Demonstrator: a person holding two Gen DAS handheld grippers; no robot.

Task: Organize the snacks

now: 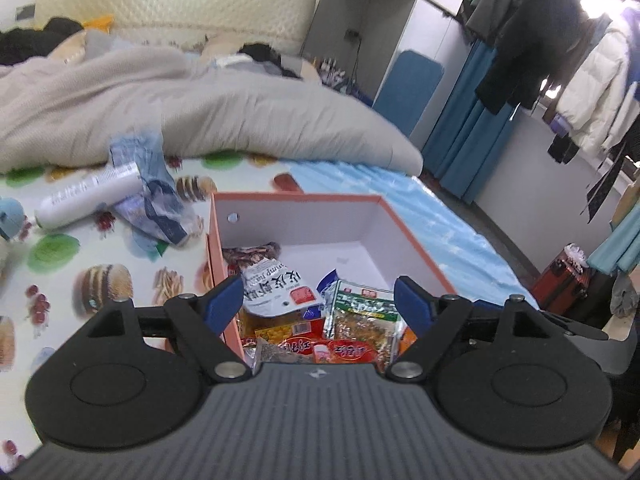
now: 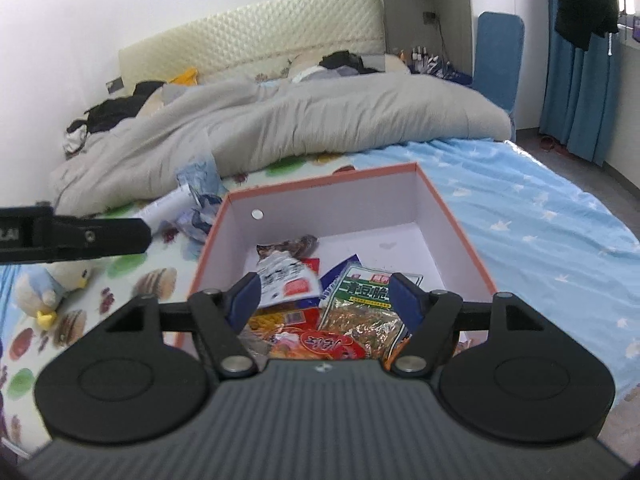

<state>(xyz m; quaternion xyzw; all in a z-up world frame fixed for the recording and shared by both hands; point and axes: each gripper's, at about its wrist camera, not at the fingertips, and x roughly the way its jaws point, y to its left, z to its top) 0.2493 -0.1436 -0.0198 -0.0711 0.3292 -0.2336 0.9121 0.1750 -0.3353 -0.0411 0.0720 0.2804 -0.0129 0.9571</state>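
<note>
An orange-rimmed white box [image 1: 416,236] [image 2: 444,204] sits on the bed and holds several snack packets: a white packet with black lettering [image 1: 276,284] [image 2: 286,276], a green-labelled foil packet [image 1: 366,312] [image 2: 366,300] and red packets [image 1: 348,350] [image 2: 328,346]. My left gripper [image 1: 318,300] hovers open and empty over the box's near end. My right gripper [image 2: 324,296] is open and empty over the same packets. The left gripper's side shows in the right wrist view [image 2: 72,236], left of the box.
A white tube [image 1: 88,196] [image 2: 168,206] and a crumpled blue wrapper [image 1: 156,196] [image 2: 198,200] lie left of the box on a food-print sheet [image 1: 100,280]. A plush penguin [image 2: 48,288] lies at left. A grey duvet [image 1: 200,112] lies behind. The blue sheet [image 2: 540,216] ends at the right bed edge.
</note>
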